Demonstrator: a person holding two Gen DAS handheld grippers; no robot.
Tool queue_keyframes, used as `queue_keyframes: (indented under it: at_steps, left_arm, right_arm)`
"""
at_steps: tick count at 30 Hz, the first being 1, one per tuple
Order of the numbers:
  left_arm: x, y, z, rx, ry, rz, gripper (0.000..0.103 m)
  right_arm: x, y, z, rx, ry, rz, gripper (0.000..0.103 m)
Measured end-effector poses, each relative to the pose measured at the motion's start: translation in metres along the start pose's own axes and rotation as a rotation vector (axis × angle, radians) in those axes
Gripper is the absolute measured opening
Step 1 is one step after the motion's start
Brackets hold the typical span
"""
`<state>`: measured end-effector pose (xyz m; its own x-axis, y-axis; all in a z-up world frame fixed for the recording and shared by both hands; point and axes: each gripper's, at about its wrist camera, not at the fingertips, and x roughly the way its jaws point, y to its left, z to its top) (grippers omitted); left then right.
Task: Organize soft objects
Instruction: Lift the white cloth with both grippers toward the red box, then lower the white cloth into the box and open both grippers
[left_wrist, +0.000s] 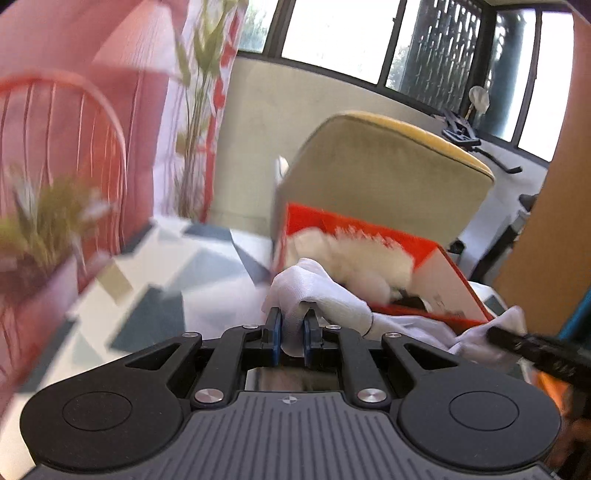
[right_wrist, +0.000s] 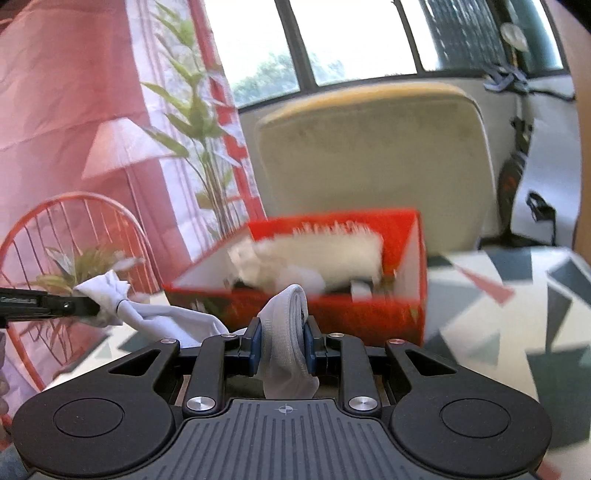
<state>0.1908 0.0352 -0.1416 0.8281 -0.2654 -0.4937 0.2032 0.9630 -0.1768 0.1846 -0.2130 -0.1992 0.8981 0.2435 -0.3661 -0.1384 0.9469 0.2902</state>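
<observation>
A tan cushioned chair back (right_wrist: 373, 155) stands behind the table, whose cloth (right_wrist: 517, 314) shows grey, white and red shapes. At the left are a red wire chair (right_wrist: 77, 236), a pink curtain (right_wrist: 55, 74), a lamp (right_wrist: 118, 147) and leafy plants (right_wrist: 195, 118); windows (right_wrist: 351, 37) run along the back

Both rigs look identical: the left gripper (left_wrist: 291, 325) and right gripper (right_wrist: 281, 334) are matte black plastic with blue pads on the fingers, silver screws at the linkage pivots, round discs at 4 and 8 o'clock, and a ribbed grey deck bearing a tiny crosshair mark.
</observation>
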Motion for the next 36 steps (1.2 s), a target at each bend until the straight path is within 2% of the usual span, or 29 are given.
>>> queue_keyframes:
  at_steps: [7, 9, 12, 16, 20, 22, 29, 36]
  left_arm:
    - [0.030, -0.026, 0.057, 0.137, -0.095, 0.037, 0.013]
    - [0.048, -0.037, 0.070, 0.185, -0.072, 0.032, 0.013]
    - [0.082, -0.050, 0.077, 0.263, 0.032, 0.025, 0.013]
    - [0.121, -0.061, 0.066, 0.330, 0.187, 0.014, 0.013]
    - [0.142, -0.066, 0.049, 0.350, 0.277, -0.022, 0.013]
    - [0.150, -0.069, 0.041, 0.356, 0.315, -0.054, 0.013]
    - [0.170, -0.068, 0.034, 0.341, 0.365, -0.081, 0.013]
    - [0.186, -0.062, 0.038, 0.293, 0.402, -0.077, 0.013]
  right_arm:
    - [0.026, -0.001, 0.071, -0.080, -0.086, -0.026, 0.021]
    - [0.038, -0.005, 0.088, -0.091, -0.091, -0.065, 0.021]
    - [0.056, -0.013, 0.104, -0.097, -0.058, -0.093, 0.019]
    - [0.081, -0.023, 0.102, -0.120, 0.051, -0.114, 0.019]
    - [0.105, -0.031, 0.089, -0.120, 0.168, -0.138, 0.018]
    - [0.112, -0.035, 0.084, -0.095, 0.196, -0.141, 0.017]
    - [0.134, -0.039, 0.074, -0.086, 0.290, -0.143, 0.016]
    - [0.150, -0.044, 0.073, -0.074, 0.325, -0.170, 0.016]
